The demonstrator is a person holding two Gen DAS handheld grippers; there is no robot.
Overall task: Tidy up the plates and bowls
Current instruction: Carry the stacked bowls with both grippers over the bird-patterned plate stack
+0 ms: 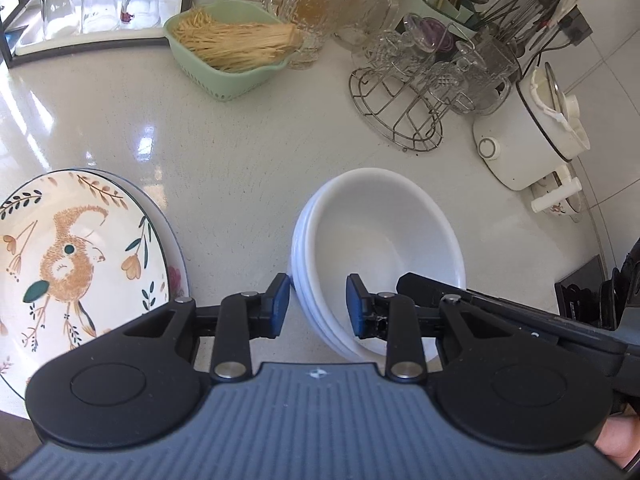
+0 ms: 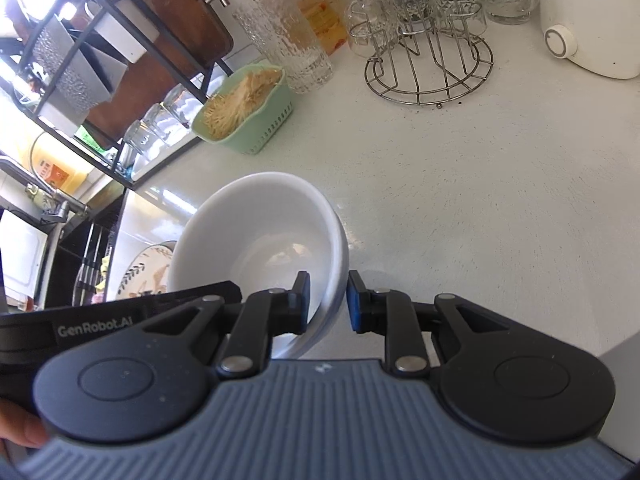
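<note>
Pale, speckled worktop (image 1: 248, 152) fills the left wrist view, glossy with window glare. On it, toward the back, a green basket (image 1: 230, 50) holds a bundle of thin pale sticks, with upturned glasses (image 1: 100, 2) on a white tray to its left and a wire glass rack (image 1: 400, 108) to its right. A white electric pot (image 1: 528, 136) stands at the right edge. At the left lies a floral plate (image 1: 76, 252) painted with an orange bird, stacked on another plate. The left tongs (image 1: 318, 304) straddle the near-left rim of the stacked white bowls (image 1: 380, 248), one blue pad outside and one inside; the pads stand a little off the rim, so a firm grip cannot be told. The black body of the other tool reaches in from the right.

From the right wrist view, the same worktop (image 2: 480, 200) runs back to the rack (image 2: 430, 68) and the basket (image 2: 248, 116), with a dark metal shelf frame (image 2: 80, 60) at the upper left. The right tongs (image 2: 328, 300) are clamped on the right rim of the stacked white bowls (image 2: 256, 232), pads either side of the wall, and the stack sits tilted. The plate (image 2: 144, 276) shows beyond the bowls at the left.
</note>
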